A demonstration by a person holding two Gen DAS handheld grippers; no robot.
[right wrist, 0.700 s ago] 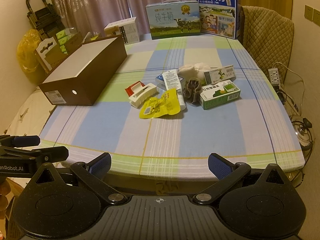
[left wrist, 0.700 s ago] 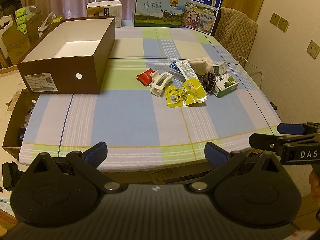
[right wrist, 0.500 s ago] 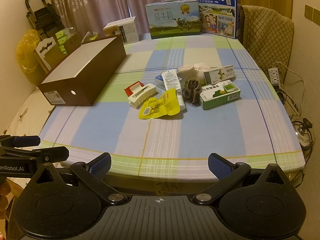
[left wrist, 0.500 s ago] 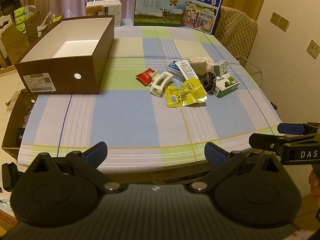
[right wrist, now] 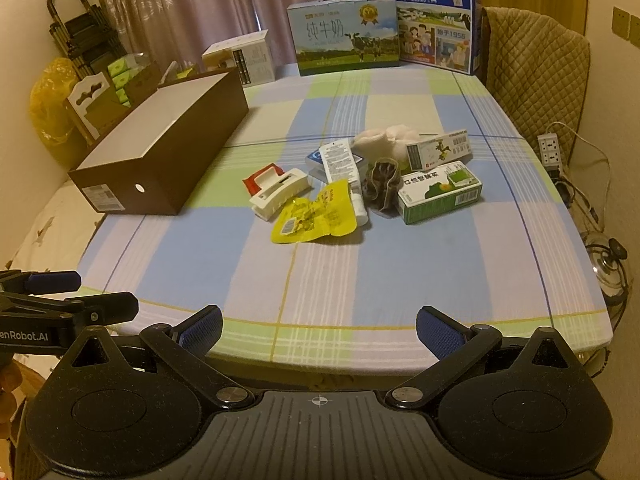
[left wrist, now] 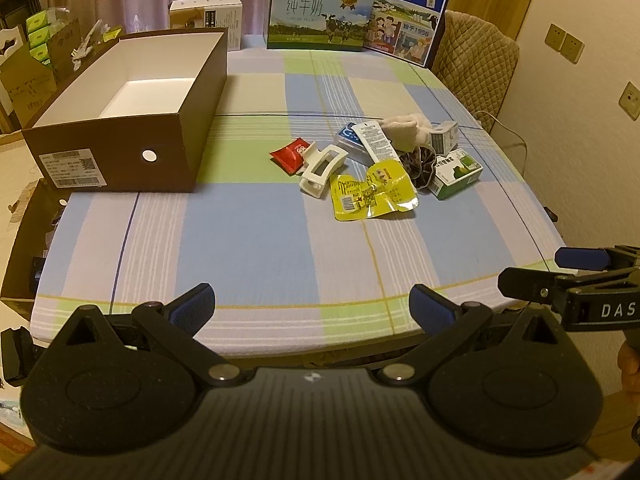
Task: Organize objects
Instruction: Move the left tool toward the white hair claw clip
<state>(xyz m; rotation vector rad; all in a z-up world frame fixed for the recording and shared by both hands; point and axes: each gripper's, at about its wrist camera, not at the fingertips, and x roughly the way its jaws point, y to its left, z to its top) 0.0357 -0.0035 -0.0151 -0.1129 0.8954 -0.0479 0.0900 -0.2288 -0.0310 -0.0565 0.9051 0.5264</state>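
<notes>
An open brown box (left wrist: 120,156) with a white inside stands on the left of the checked tablecloth. In mid-table lies a pile: a red packet (left wrist: 290,152), a white hair clip (left wrist: 322,168), a yellow pouch (left wrist: 372,192), a white tube (left wrist: 374,140), a dark scrunchie (left wrist: 420,162), a green medicine box (left wrist: 456,172) and a beige cloth (left wrist: 404,130). The right wrist view shows the same pile, with the yellow pouch (right wrist: 314,216) nearest. My left gripper (left wrist: 312,304) and right gripper (right wrist: 319,326) both hover open over the near table edge, well short of the pile and holding nothing.
Two milk cartons (left wrist: 320,16) and a small carton (left wrist: 208,20) stand along the far edge. A quilted chair (right wrist: 532,68) is at the far right, with a power strip (right wrist: 552,152) and cables below it. A low cardboard box (left wrist: 24,248) sits left of the table.
Both cameras have drifted only slightly. Nothing on the table has moved, and both grippers stay open.
</notes>
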